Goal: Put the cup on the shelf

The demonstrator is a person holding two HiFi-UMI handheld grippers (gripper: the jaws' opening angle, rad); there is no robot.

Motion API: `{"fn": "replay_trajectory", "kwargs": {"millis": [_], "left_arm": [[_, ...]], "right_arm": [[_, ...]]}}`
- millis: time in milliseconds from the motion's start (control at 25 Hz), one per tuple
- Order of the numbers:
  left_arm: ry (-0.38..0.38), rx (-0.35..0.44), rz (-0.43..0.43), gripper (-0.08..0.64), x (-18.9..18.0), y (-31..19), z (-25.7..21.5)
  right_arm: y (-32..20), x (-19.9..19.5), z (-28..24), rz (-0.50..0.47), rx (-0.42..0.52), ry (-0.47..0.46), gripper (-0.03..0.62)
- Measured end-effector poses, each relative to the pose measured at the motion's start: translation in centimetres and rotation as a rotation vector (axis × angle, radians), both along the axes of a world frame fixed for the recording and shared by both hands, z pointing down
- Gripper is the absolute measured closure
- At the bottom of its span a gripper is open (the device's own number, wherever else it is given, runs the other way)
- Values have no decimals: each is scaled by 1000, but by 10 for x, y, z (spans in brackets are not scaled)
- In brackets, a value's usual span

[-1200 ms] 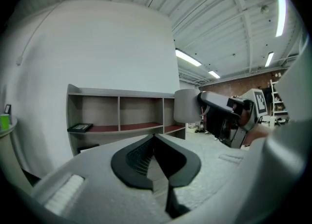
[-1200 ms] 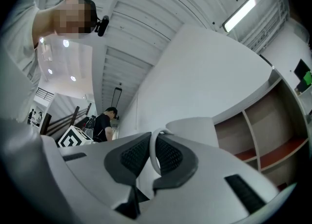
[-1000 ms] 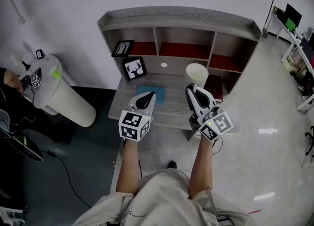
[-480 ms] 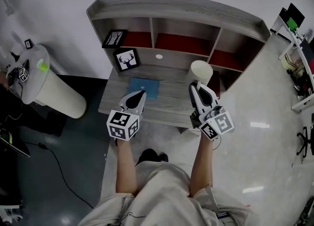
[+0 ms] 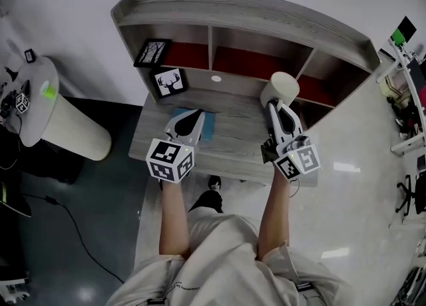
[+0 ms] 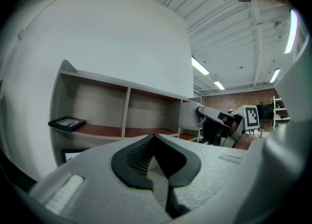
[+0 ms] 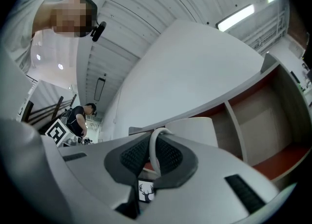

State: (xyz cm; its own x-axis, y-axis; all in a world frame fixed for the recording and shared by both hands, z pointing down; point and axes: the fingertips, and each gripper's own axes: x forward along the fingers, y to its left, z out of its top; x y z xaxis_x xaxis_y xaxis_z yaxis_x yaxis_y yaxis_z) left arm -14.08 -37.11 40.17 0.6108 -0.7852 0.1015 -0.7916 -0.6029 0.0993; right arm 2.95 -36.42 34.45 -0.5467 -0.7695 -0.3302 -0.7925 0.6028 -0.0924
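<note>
Left gripper (image 5: 193, 117) is pinched shut on nothing over the desk's (image 5: 233, 135) left half. Right gripper (image 5: 273, 104) is held at the shelf (image 5: 239, 13) front by the divider (image 5: 306, 62), clenched on the raised cup (image 5: 280, 88) by its thin handle (image 7: 153, 156). Likely risks: rim clipped on the divider or top board, or the cup pivoted in the handle pinch and dropped.

Shelf (image 5: 233, 5) bearing deer picture (image 5: 168, 82), blue mat (image 5: 209, 125).
</note>
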Motion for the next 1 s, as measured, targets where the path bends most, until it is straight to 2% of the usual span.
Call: {"fn": "replay_trajectory", "kwargs": {"millis": [160, 280, 400, 640, 1000], "left_arm": [[72, 0, 56, 551, 21, -47, -17], [27, -9, 107, 551, 43, -74, -16], [24, -11, 145, 551, 61, -99, -16], [52, -29, 219, 551, 87, -131, -4], [-12, -46, 291, 551, 104, -145, 15]], "right_arm": [[-39, -7, -11, -21, -6, 75, 558], [-62, -2, -9, -7, -31, 151, 558], [-82, 8, -3, 9, -58, 192, 558], [-106, 16, 15, 8, -77, 157, 558], [-147, 7, 50, -31, -133, 64, 558]]}}
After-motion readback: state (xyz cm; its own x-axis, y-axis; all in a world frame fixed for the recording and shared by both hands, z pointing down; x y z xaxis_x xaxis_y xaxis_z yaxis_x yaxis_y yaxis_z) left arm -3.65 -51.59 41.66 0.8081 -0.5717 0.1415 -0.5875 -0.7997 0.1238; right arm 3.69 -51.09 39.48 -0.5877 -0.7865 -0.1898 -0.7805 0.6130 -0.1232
